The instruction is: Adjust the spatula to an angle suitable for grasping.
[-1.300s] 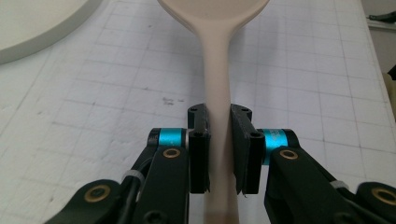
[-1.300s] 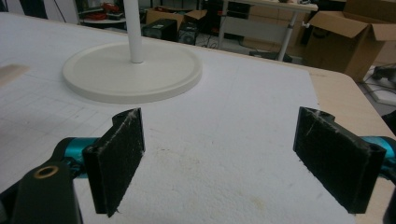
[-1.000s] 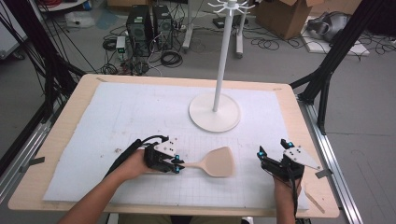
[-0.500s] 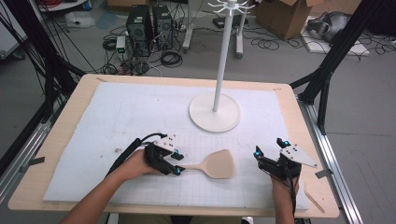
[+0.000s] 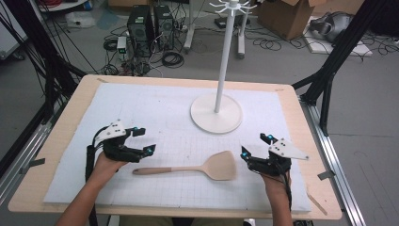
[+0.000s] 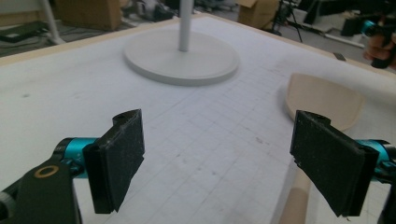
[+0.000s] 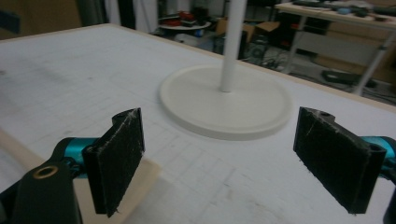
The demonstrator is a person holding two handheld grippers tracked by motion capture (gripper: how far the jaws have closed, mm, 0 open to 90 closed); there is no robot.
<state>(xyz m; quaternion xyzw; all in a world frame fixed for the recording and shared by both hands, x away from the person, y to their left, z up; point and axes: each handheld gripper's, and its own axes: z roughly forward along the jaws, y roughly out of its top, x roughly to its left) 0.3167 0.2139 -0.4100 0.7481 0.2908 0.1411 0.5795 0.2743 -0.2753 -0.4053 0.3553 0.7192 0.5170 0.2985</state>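
Note:
A wooden spatula (image 5: 188,169) lies flat on the white grid mat (image 5: 155,113), with its blade (image 5: 221,165) to the right. My left gripper (image 5: 145,140) hovers just up and left of the handle end. Its jaws have just been opening and stand wide with nothing between them. In the left gripper view the spatula blade (image 6: 322,98) lies beyond the right pad (image 6: 327,163). My right gripper (image 5: 254,145) is open just right of the blade. In the right gripper view the blade (image 7: 149,176) shows behind the left pad (image 7: 116,158).
A white stand with a round base (image 5: 216,113) and a tall pole (image 5: 227,56) rises at the mat's far centre. The wooden table edge (image 5: 324,188) frames the mat. Cables and boxes litter the floor beyond.
The left gripper let go of the spatula handle, opened wide and drew back to the left. The spatula stays where it lay. The right gripper edged left toward the blade.

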